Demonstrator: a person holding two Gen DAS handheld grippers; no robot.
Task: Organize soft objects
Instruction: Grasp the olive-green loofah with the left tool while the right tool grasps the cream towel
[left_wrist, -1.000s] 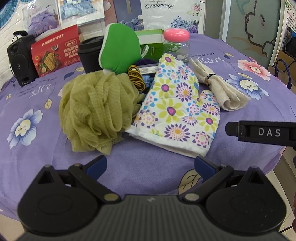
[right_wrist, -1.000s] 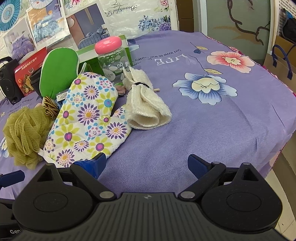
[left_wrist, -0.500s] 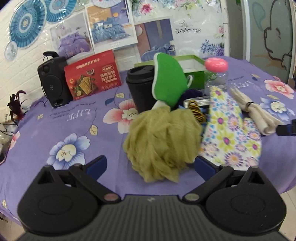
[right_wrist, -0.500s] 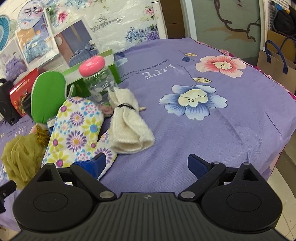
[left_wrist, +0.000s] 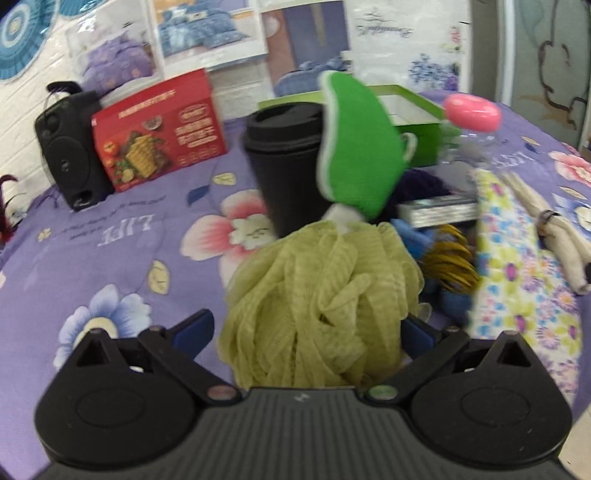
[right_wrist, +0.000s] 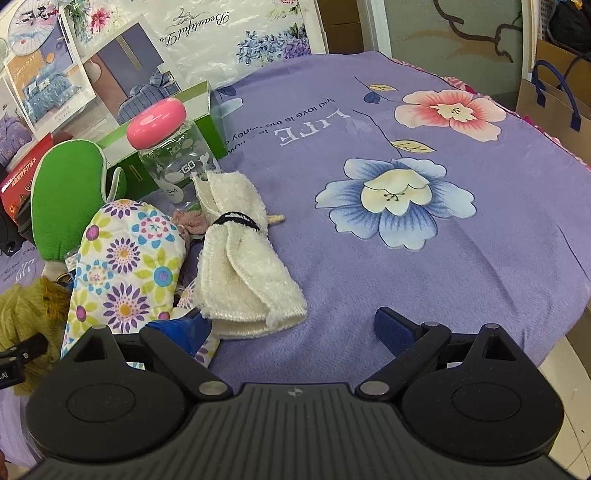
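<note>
Desk (right_wrist: 424, 258) covered with a purple flowered cloth. On it, near the front edge, a flowered oven mitt (right_wrist: 129, 266), with a rolled white towel (right_wrist: 240, 266) touching its right side. Olive bath pouf (left_wrist: 321, 302) just left of the mitt, between the spread fingers of the left tool (left_wrist: 306, 330), not squeezed. Right tool (right_wrist: 291, 326) open, empty, beside the towel.

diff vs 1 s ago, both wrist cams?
The left gripper swung left and closed in on the olive bath pouf, which now sits between its open fingers, not clamped. The right gripper eased forward over the cream towel roll, open and empty. The floral oven mitt, green mitt and pink-lidded jar stayed put.
</note>
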